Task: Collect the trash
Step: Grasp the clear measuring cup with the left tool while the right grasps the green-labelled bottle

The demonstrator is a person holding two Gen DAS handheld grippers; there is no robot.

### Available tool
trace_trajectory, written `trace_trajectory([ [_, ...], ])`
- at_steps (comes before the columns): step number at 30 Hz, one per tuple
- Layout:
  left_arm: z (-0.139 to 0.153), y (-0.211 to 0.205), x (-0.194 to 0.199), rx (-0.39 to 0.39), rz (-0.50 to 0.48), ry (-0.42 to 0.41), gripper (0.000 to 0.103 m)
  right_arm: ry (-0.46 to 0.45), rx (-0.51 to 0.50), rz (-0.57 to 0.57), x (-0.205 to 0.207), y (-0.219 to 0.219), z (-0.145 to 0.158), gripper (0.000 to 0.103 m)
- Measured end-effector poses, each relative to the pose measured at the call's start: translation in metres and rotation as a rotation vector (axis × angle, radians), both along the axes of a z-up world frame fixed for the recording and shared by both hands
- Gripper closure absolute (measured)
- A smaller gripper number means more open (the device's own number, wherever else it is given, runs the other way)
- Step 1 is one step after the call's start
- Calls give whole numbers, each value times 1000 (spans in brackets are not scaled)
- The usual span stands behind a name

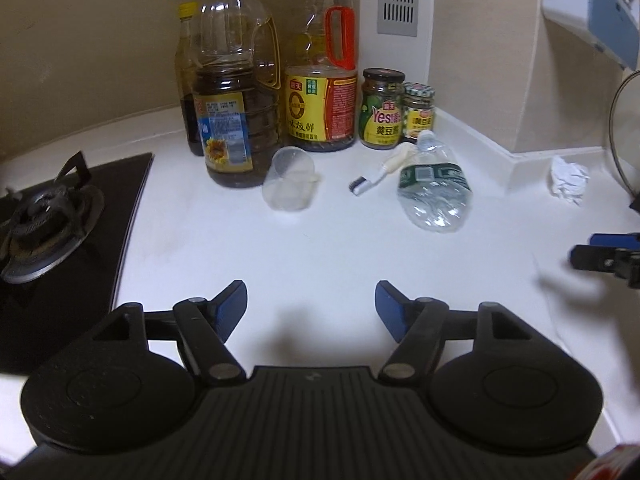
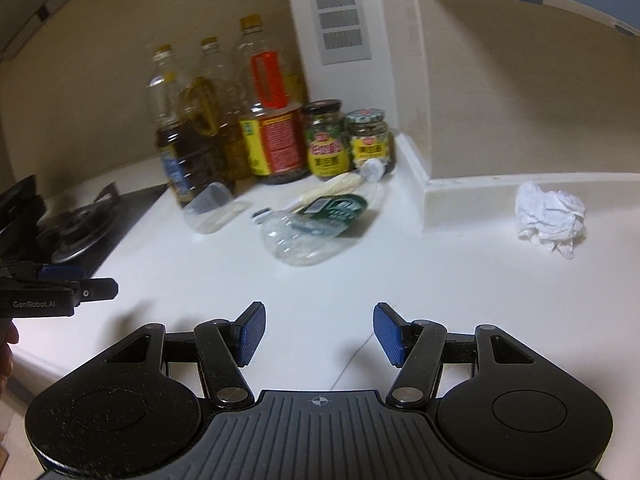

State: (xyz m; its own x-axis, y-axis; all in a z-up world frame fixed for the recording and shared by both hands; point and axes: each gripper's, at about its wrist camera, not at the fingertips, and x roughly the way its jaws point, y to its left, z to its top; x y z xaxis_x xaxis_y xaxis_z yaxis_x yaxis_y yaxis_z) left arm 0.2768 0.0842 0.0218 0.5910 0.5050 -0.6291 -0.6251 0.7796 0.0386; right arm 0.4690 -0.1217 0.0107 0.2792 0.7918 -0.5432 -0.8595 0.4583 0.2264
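On the white countertop (image 1: 304,256) lie a crushed clear water bottle (image 1: 434,190) (image 2: 316,226) with a green label, a clear plastic cup (image 1: 289,180) (image 2: 210,208) on its side, and a crumpled white paper ball (image 1: 568,180) (image 2: 549,218) near the back ledge. My left gripper (image 1: 311,306) hovers open over bare counter, short of the cup and bottle, nothing between its blue pads. My right gripper (image 2: 319,330) is open too, empty, nearer than the bottle and left of the paper ball. Each gripper shows at the edge of the other's view: the right gripper (image 1: 600,252), the left gripper (image 2: 80,284).
Several oil and sauce bottles (image 1: 236,92) and two jars (image 1: 382,110) stand in the back corner. A small brush (image 1: 378,174) lies beside the water bottle. A black gas stove (image 1: 52,224) is at the left. A glass lid (image 1: 618,132) leans at the right edge.
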Motion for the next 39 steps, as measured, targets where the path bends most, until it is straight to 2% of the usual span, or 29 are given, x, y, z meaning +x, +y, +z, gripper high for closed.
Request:
trace_trajectory([
  [4,-5,38,27,11,-11,-4,33,-13,-22,-79,12,6,-3,43],
  [6,-8,58,44,16,-18,-8,29,-9,-41,-129,20,8,-6,43],
  [13,-28,115,102,29,-70,14,29,7,-90,-266,41,20,-15,43],
  [17,-40,133,124,33,-102,44,29,34,-80,-296,50,32,-15,43],
  [20,-46,138,133,41,-127,64,35,60,-61,-298,57,47,-13,43],
  [22,-49,139,137,46,-144,78,44,87,-43,-295,62,59,-12,43],
  [23,-50,139,138,46,-151,84,55,96,-35,-293,64,65,-12,43],
  [24,-50,139,137,50,-154,86,58,104,-26,-290,66,71,-12,43],
  [30,-40,135,125,11,-204,45,58,177,15,-273,86,102,-14,43],
  [39,-22,116,117,-43,-260,-17,58,350,41,-262,122,141,-41,44],
])
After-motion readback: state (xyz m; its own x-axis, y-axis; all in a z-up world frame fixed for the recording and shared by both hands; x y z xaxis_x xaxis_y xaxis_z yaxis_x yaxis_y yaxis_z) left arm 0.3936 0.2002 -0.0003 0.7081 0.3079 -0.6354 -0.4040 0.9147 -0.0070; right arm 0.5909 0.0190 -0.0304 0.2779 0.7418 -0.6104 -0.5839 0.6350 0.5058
